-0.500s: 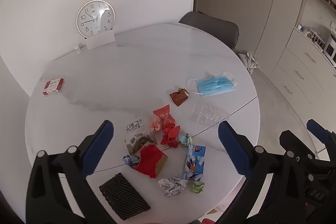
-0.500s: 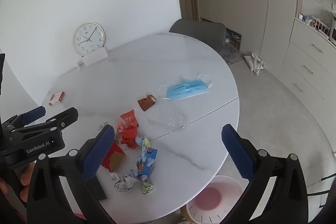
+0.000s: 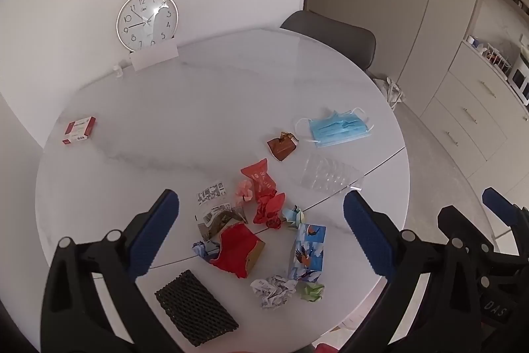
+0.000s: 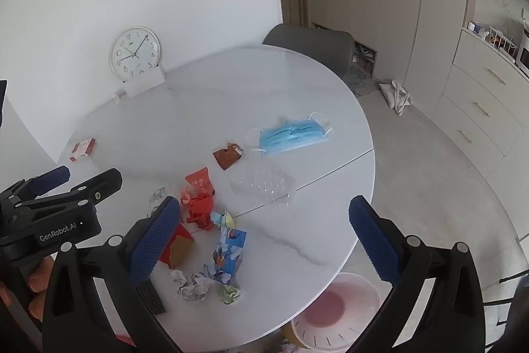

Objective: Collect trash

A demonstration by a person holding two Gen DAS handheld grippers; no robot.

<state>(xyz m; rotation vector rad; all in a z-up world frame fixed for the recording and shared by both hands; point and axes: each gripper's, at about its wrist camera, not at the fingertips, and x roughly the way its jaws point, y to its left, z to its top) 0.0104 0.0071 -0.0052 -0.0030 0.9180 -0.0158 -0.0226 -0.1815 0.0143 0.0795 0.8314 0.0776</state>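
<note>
Two wrist views over a round white counter [image 3: 205, 108] strewn with trash. The left claw [image 3: 261, 234] hangs above the near side of the counter, its blue pads spread wide with nothing between them; the right claw [image 4: 264, 237] is likewise spread wide and empty, poised above the counter's near right edge. The trash lies in a loose cluster near the front: a red torn carton [image 3: 236, 248], a crumpled red wrapper [image 3: 264, 191], a patterned blue box [image 3: 307, 252] standing on end, a ball of crumpled paper [image 3: 272, 290] touching a green scrap [image 3: 312, 291], and a black mesh pad [image 3: 195, 306] closest to the edge. Farther back lie a brown wrapper [image 3: 281, 146], a clear plastic tray [image 3: 325, 177] and a blue face mask [image 3: 337, 128] (the mask and brown wrapper just beside one another). Well apart, at the far left, sits a small red-and-white box [image 3: 79, 129]; a wall clock [image 3: 147, 20] leans at the back. On the floor below the counter's right edge stands a pale bin [image 4: 334, 310] with a pinkish interior.
</note>
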